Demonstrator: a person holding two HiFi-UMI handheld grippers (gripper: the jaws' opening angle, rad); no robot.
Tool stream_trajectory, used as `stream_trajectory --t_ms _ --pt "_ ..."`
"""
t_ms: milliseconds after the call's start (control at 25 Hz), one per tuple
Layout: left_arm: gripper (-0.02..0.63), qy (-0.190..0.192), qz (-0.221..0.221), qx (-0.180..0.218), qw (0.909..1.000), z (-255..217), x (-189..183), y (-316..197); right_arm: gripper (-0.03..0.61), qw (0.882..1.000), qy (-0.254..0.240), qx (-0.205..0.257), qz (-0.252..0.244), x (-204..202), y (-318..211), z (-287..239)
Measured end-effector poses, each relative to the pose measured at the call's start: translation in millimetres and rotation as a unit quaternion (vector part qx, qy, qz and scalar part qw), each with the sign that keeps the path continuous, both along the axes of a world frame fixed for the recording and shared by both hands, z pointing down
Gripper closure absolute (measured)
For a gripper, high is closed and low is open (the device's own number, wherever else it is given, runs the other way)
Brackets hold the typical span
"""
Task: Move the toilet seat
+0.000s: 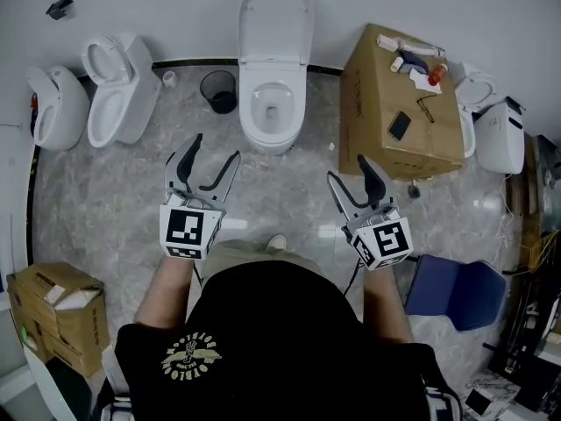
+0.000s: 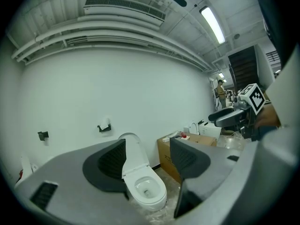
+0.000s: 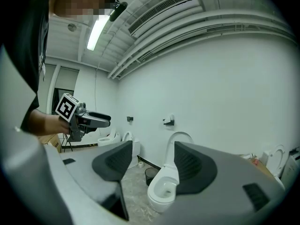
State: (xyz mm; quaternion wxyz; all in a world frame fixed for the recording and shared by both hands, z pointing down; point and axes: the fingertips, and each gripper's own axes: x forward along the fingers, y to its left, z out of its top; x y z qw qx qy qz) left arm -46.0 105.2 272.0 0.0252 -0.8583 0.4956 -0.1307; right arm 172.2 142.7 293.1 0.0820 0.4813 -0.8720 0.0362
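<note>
A white toilet stands against the far wall, its lid and seat raised upright against the wall, the bowl open. It also shows in the left gripper view, toilet, and in the right gripper view, toilet. My left gripper is open and empty, held in the air short of the bowl and to its left. My right gripper is open too, empty, short of the bowl on the right. Neither touches the toilet.
A black waste bin sits left of the toilet. A large cardboard box with small items on top stands right of it. Two more toilets are at the left, another at the right, a blue folder on the floor.
</note>
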Motion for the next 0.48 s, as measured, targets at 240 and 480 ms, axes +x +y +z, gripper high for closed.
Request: stream_trajectory --t_ms 240,480 --pt "0.325 -0.007 -0.013 -0.012 0.9998 7 -1 3 0.310 1.000 -0.002 -0.009 -0.013 4 -5 6" --pt "0.325 -0.016 -0.023 -0.006 0.9996 3 -7 9 0.310 1.000 -0.009 -0.008 -0.021 -2 -5 8"
